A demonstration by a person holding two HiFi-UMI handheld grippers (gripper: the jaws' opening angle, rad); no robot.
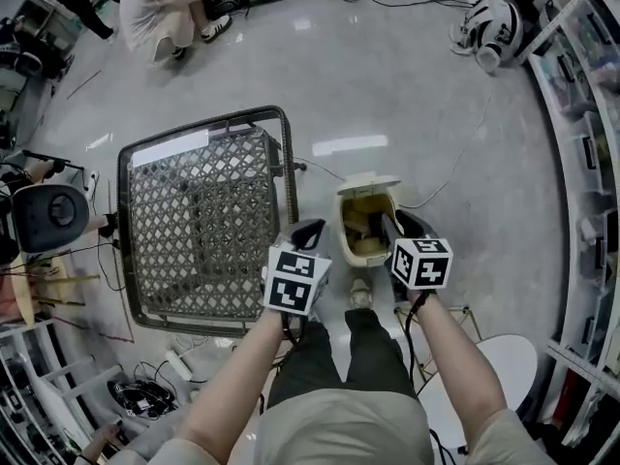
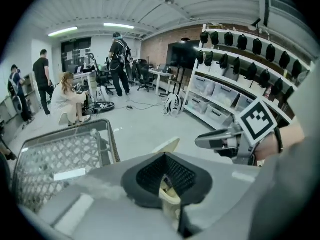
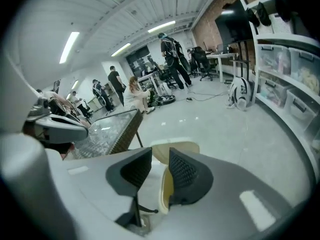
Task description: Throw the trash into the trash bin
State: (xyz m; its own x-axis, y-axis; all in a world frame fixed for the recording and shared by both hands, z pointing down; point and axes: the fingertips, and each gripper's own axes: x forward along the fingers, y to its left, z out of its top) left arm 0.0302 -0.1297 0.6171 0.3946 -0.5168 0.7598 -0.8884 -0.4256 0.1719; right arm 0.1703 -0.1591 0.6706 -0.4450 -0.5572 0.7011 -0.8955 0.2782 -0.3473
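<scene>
A cream trash bin (image 1: 343, 232) stands on the floor just ahead of the person's feet, its lid (image 1: 369, 182) tipped up at the back. Brownish trash (image 1: 362, 223) lies inside it. Both grippers hang over the bin's near side. My left gripper (image 1: 308, 229) (image 2: 165, 156) is above the bin's left edge with its pads meeting at the tips and nothing in them. My right gripper (image 1: 389, 225) (image 3: 159, 155) is above the right edge; a narrow gap shows between its pads, with only the bin's rim (image 3: 165, 191) behind it.
A black mesh cart (image 1: 208, 221) stands close on the left of the bin. A white round seat (image 1: 509, 356) is at the near right, shelving (image 1: 591, 163) runs along the right wall, and cables cross the floor. A crouching person (image 1: 165, 8) is far back.
</scene>
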